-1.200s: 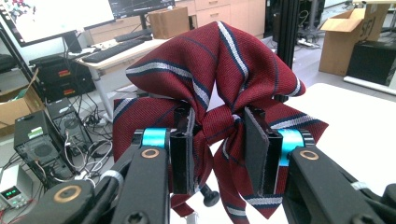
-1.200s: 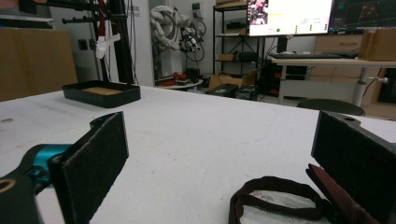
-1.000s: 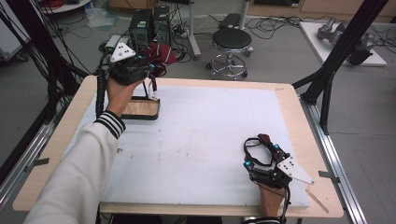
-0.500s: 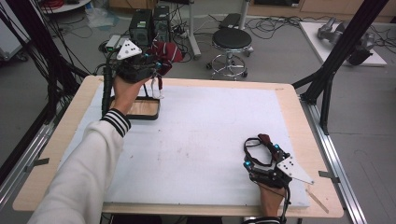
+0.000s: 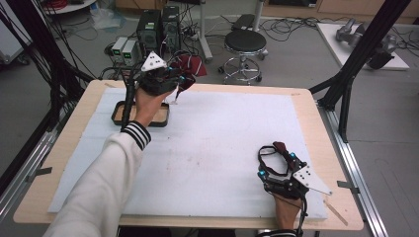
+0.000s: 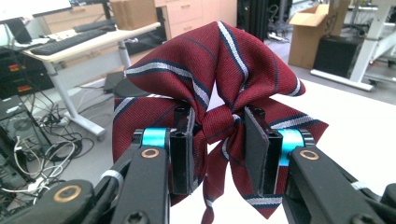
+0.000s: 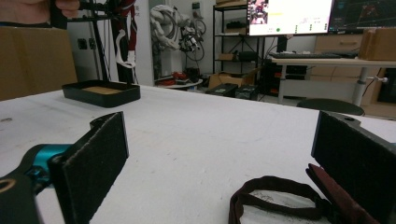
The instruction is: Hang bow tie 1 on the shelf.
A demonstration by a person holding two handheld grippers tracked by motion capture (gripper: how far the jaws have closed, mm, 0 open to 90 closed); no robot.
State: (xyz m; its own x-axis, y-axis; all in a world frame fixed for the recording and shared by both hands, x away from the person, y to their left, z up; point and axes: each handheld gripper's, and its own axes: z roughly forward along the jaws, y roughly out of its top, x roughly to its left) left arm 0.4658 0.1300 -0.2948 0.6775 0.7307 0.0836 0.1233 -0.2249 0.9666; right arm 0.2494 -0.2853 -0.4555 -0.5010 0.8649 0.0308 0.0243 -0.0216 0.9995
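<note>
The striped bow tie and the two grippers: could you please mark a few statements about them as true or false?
1. The left gripper is shut on the dark red striped bow tie. True: both pads press its knot.
2. The bow tie lies inside the black tray. False: it is held up off the table, beyond the tray.
3. The right gripper has its jaws wide apart. True: nothing is between the pads.
4. The right gripper rests in the tray. False: it sits on the white mat near the table's front right corner, far from the tray.
5. A dark strap loop lies on the mat by the right gripper. True.
</note>
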